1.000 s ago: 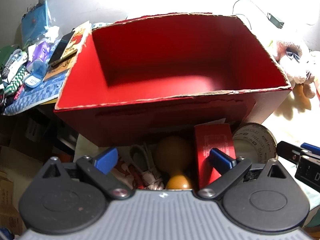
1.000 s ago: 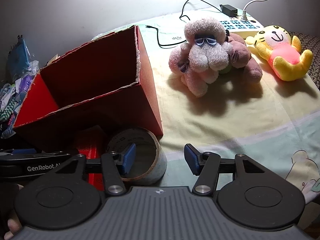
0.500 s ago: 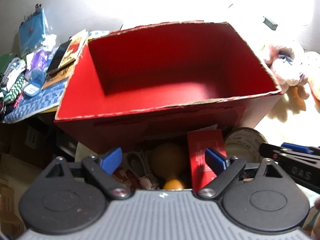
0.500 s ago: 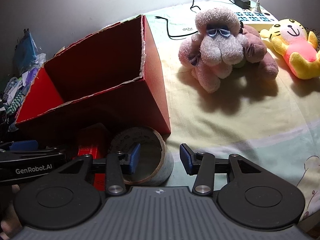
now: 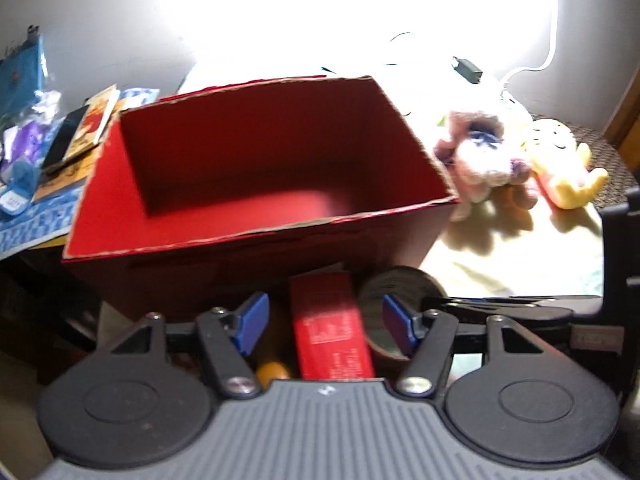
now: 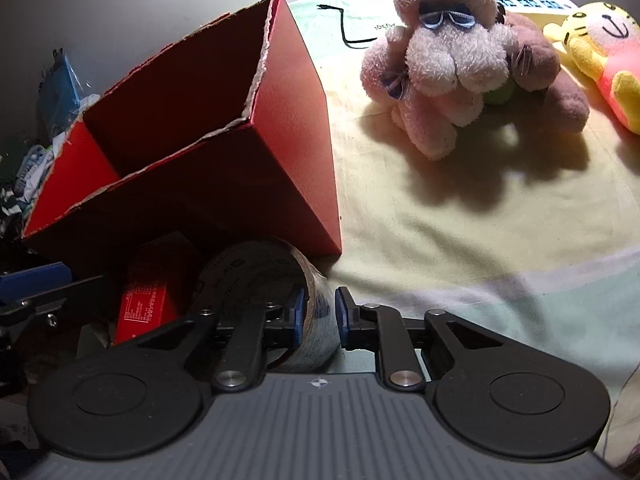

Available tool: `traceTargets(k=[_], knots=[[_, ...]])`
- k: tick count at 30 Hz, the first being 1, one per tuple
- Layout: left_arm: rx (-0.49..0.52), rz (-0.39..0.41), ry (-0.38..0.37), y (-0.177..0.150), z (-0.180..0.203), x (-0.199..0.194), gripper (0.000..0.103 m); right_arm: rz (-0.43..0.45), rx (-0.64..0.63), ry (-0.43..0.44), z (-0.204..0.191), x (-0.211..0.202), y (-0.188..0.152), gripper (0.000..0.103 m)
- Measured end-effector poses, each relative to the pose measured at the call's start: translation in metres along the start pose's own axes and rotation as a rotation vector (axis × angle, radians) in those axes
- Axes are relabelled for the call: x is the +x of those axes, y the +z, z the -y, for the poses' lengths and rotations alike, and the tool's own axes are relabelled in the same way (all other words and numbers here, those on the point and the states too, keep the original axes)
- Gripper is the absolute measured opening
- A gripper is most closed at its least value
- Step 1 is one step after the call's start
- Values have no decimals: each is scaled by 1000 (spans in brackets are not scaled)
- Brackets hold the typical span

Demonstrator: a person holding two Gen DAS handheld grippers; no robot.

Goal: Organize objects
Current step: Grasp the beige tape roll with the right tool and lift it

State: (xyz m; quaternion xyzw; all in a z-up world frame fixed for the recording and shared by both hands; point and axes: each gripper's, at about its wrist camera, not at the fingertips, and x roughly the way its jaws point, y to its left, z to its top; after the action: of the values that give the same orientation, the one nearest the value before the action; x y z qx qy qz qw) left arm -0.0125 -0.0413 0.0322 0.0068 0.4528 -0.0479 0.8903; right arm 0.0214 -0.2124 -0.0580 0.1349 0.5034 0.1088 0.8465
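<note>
As our right gripper (image 6: 316,316) pinches the grey cardboard tape roll's (image 6: 256,276) thin wall beside the open red cardboard box (image 6: 280,152), we risk it slipping; our left gripper (image 5: 322,322) gapes empty.

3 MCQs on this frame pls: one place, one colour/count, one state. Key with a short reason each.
1. The tape roll lies:
A. inside the red box
B. in front of the red box, beside the small red carton
C. on the pink plush dog

2. Plush toys on the bedsheet:
A. one
B. two
C. five

3. The right gripper is:
A. wide open over the sheet
B. shut on the tape roll's wall
C. shut on a cable

Key: 1 B, the roll sits outside the box's near wall; 2 B, pink plush dog and yellow plush; 3 B, one finger inside the roll, one outside.
</note>
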Motion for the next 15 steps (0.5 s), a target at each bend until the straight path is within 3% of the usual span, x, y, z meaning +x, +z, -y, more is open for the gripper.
traceTargets(k=[9, 15], knots=[[36, -34, -130, 0, 29, 10, 60, 48, 25, -28, 25, -18, -3, 13], [0, -86, -237, 3, 37, 25, 63, 118, 57, -29, 45, -42, -6, 13]])
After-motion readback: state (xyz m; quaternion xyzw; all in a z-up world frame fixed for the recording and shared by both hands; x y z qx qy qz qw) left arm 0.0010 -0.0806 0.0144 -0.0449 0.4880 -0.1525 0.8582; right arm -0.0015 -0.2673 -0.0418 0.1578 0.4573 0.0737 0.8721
